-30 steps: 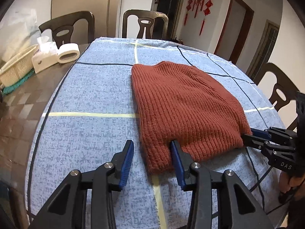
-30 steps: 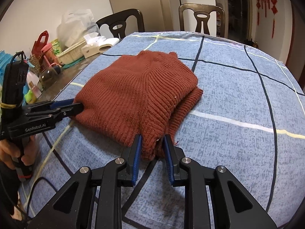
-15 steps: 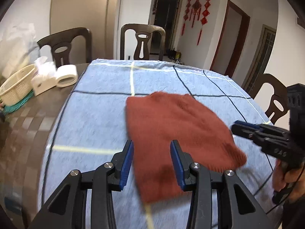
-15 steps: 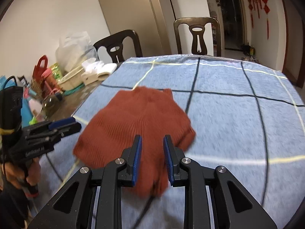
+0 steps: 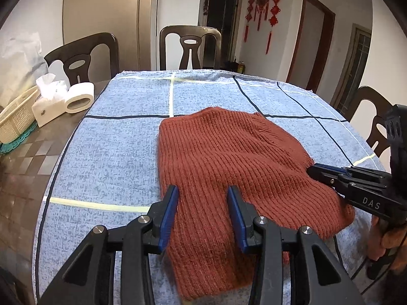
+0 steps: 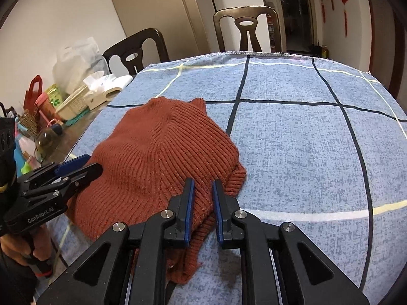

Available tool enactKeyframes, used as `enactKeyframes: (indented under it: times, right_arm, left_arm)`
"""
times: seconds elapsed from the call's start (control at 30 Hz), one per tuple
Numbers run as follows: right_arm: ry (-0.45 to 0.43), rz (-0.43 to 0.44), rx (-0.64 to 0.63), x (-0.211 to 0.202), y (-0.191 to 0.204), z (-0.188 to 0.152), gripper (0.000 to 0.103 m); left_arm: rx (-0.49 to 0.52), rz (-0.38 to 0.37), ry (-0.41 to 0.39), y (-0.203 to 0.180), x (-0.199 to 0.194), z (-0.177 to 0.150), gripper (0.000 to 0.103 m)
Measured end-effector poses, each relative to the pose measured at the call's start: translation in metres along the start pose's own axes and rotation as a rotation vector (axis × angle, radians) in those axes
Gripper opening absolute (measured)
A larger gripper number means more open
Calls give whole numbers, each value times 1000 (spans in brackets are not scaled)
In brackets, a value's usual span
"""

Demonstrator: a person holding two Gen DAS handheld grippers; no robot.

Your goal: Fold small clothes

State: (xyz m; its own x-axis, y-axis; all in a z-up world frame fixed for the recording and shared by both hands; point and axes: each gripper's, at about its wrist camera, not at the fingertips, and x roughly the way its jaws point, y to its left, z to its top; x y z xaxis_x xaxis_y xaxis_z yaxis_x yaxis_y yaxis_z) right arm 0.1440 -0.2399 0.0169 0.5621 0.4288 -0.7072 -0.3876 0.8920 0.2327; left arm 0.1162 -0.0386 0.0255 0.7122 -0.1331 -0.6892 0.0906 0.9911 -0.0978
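A rust-red ribbed knit garment (image 5: pixel 223 157) lies folded on the blue checked tablecloth (image 5: pixel 114 137); it also shows in the right wrist view (image 6: pixel 157 152). My left gripper (image 5: pixel 202 208) is open, its blue pads over the garment's near left part, nothing pinched. My right gripper (image 6: pixel 203 200) has its jaws narrowly parted over the garment's near right corner, with knit lying between and below the pads. The right gripper shows from the side in the left wrist view (image 5: pixel 351 178), and the left gripper in the right wrist view (image 6: pixel 58 178).
Dark wooden chairs (image 5: pixel 189 45) stand around the table. On the bare table at the left sit a tissue box (image 5: pixel 48 101), a paper roll (image 5: pixel 78 96) and a cream basket (image 5: pixel 15 117). Bottles and bags (image 6: pixel 43 106) crowd that side. The tablecloth (image 6: pixel 305 132) spreads to the right.
Both grippers lifted up and back from the garment's near edge, then came down over it again. The garment now lies closer, its near edge under both grippers.
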Motion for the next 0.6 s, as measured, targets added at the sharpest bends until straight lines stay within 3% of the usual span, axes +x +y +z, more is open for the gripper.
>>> enactKeyframes:
  times: [0.33, 0.6]
  right_arm:
    - [-52, 9, -44, -25, 15, 5, 18]
    - [-16, 12, -55, 8, 19, 26, 18]
  left_arm:
    - [-27, -3, -4, 5, -15, 6, 43]
    - [-21, 3, 8, 5, -2, 20, 43]
